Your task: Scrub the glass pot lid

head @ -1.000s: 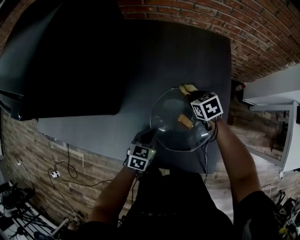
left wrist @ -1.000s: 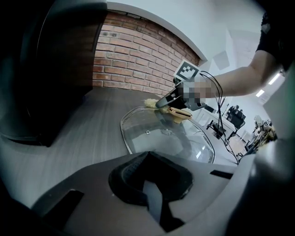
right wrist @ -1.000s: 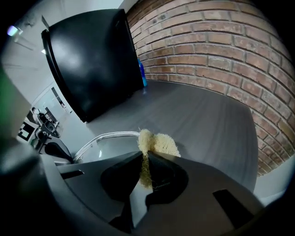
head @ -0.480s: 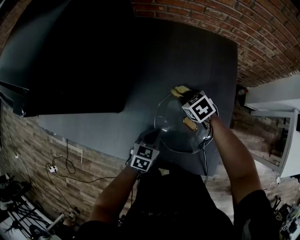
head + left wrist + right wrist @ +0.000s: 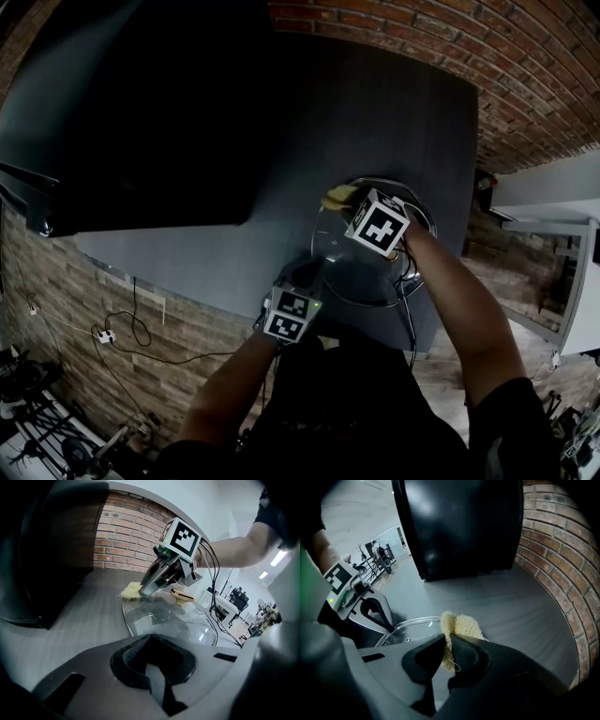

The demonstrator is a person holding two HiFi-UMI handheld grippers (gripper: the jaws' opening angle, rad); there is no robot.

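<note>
Pale wood-look plank floor (image 5: 56, 281) lies nearest, below the table's near edge, with thin black cables (image 5: 131, 333) looped across it. Above it stretches the dark grey, wood-grained table (image 5: 375, 112). A large black, glossy, box-shaped object (image 5: 141, 112) fills the table's left part, near the lid but apart from it. A red brick wall (image 5: 525, 75) runs along the far and right edges.

The only print is the black-and-white square markers on each claw's white cube. In the head view the right cube covers the middle of the lid and hides the knob there.

The round, clear glass pot lid (image 5: 173, 620) lies dome-up on the table's near right part, close to the front edge. It has a thin metal rim and a small vent hole. The left claw (image 5: 151, 663) is clamped on the near rim, its dark pads closed over the edge. Past the dome's crown sits the shiny gold oval knob (image 5: 183, 595). Beyond it, the right claw (image 5: 447, 651) pinches a pale yellow, fibrous scrubbing sponge (image 5: 461, 625) tight between its pads. The sponge presses on the lid's far left rim, partly overhanging onto the table.
</note>
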